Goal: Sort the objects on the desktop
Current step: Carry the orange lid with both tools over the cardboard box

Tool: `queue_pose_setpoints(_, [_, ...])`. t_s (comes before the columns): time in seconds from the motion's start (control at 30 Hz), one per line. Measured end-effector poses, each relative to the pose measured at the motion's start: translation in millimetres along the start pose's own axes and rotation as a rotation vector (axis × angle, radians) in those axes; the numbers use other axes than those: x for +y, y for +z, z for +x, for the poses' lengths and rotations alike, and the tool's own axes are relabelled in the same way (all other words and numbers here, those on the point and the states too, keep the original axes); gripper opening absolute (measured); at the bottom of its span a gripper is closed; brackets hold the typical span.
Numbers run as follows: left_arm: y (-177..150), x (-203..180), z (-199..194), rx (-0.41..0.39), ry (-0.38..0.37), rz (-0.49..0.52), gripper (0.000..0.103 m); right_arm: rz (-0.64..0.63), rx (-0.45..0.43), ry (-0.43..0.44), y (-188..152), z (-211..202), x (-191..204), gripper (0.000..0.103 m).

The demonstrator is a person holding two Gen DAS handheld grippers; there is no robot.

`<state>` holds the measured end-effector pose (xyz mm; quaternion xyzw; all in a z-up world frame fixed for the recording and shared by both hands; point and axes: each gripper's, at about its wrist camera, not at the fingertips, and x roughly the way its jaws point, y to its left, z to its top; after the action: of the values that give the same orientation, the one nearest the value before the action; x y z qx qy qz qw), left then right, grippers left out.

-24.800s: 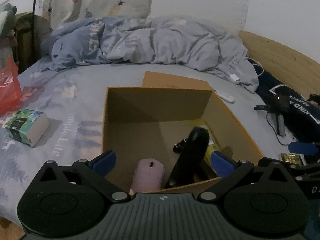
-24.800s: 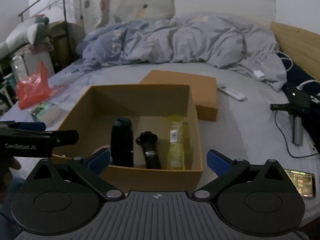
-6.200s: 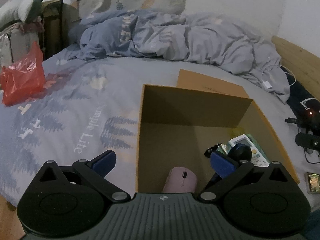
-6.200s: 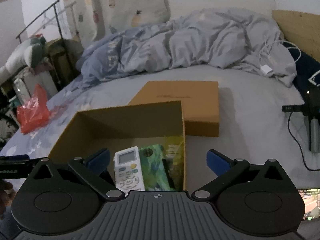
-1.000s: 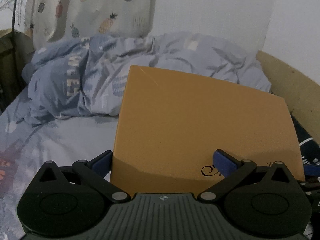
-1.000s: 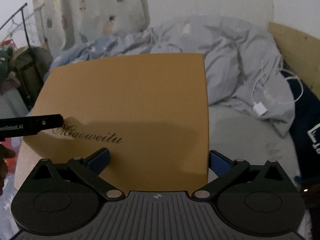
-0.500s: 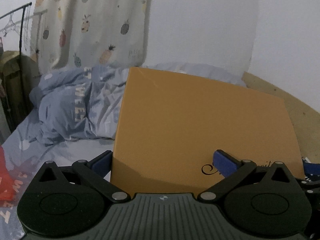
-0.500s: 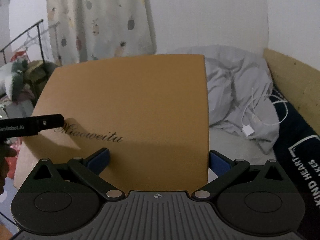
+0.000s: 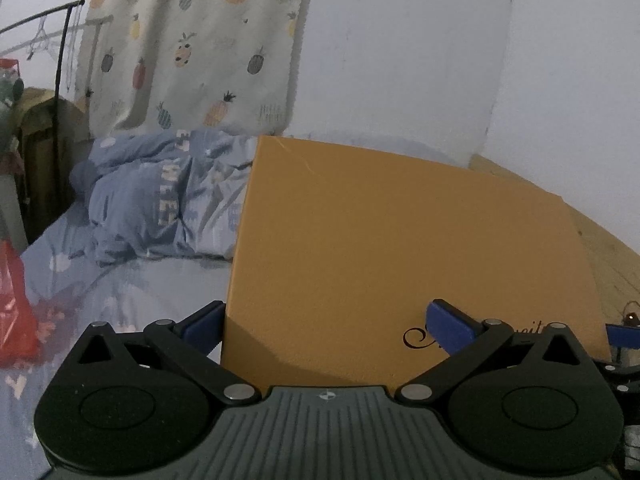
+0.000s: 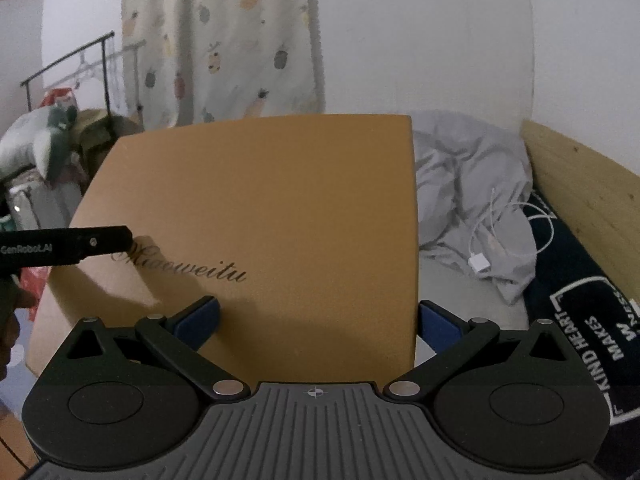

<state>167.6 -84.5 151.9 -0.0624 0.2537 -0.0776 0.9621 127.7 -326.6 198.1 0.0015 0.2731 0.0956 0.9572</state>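
An orange-brown cardboard box lid [image 9: 400, 240] with black script lettering fills the middle of both views, lifted off the bed and tilted up. My left gripper [image 9: 326, 326] is spread wide: its left finger presses the lid's left edge and its right finger lies over the lid's top. My right gripper [image 10: 318, 320] mirrors this at the lid [image 10: 280, 200], right finger against its right edge, left finger over its top. The left gripper's black finger [image 10: 80, 246] shows at the lid's left side. The open box and its contents are hidden.
A rumpled grey-blue duvet [image 9: 160, 208] lies on the bed behind the lid. A red plastic bag [image 9: 12, 312] sits at the left. A white charger cable [image 10: 480, 260], a dark printed cloth [image 10: 580, 320] and a wooden headboard [image 10: 580, 184] are on the right.
Both grippers have risen and tipped upward with the lid between them; more wall and pineapple curtain show, less bed. The lid keeps its place against the fingers.
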Motion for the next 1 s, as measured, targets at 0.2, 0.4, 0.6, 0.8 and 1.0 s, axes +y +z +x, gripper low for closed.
queue_pose_setpoints(0.2, [-25, 9, -5, 0.019, 0.003, -0.017, 0.103, -0.006, 0.027, 0.001, -30, -14, 13, 0.103])
queue_pose_setpoints(0.4, [-44, 19, -2, 0.042, 0.02, -0.017, 0.103, -0.003, 0.073, 0.021, -58, -10, 23, 0.103])
queue_pose_setpoints(0.6, [-65, 27, 6, 0.088, 0.03, -0.017, 0.103, 0.001, 0.128, 0.037, -85, 5, 29, 0.103])
queue_pose_setpoints(0.8, [-88, 32, 16, 0.147, 0.032, -0.032, 0.103, 0.008, 0.188, 0.047, -112, 19, 32, 0.103])
queue_pose_setpoints(1.0, [-112, 32, 22, 0.203, 0.025, -0.037, 0.103, 0.021, 0.238, 0.049, -133, 33, 29, 0.103])
